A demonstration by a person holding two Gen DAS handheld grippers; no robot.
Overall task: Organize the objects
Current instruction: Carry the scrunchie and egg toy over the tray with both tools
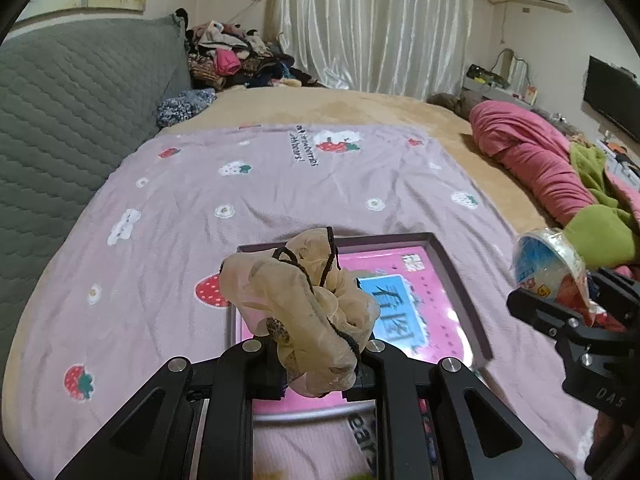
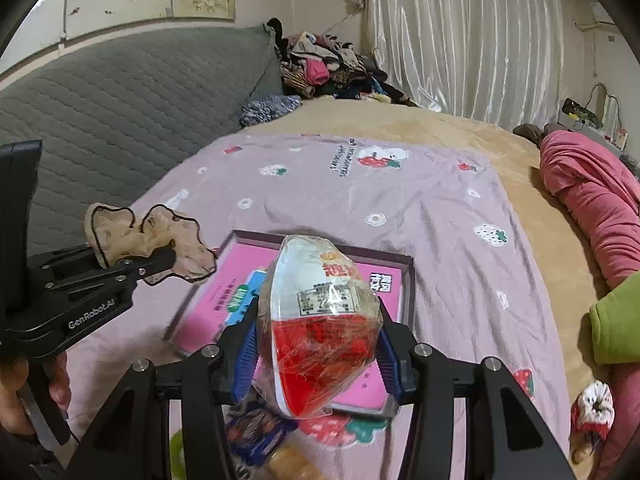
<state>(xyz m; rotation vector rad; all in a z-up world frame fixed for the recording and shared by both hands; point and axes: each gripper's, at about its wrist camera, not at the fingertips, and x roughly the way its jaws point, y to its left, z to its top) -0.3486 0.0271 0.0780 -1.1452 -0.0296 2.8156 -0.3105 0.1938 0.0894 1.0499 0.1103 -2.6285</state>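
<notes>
scrunchie (image 1: 304, 312): beige, sheer, dark-edged, crumpled; frame centre, raised over tray.
wrapped cup (image 2: 320, 328): clear film, red-and-white, tilted; frame centre.
tray (image 1: 460, 280): pink-lined, flat on bedspread.

The room is lit softly and evenly, and no hard shadows are cast on the bedspread (image 1: 280, 184). Daylight is filtered through the white curtain (image 1: 372, 24), whose folds are rendered glossy. Glare is seen on the pink box (image 1: 432, 320) and on the plastic-wrapped cup (image 2: 320, 320). Straight lines are bent by strong fisheye distortion, and dark corners frame both views. Slight blur is noticed along the lower edges.
</notes>
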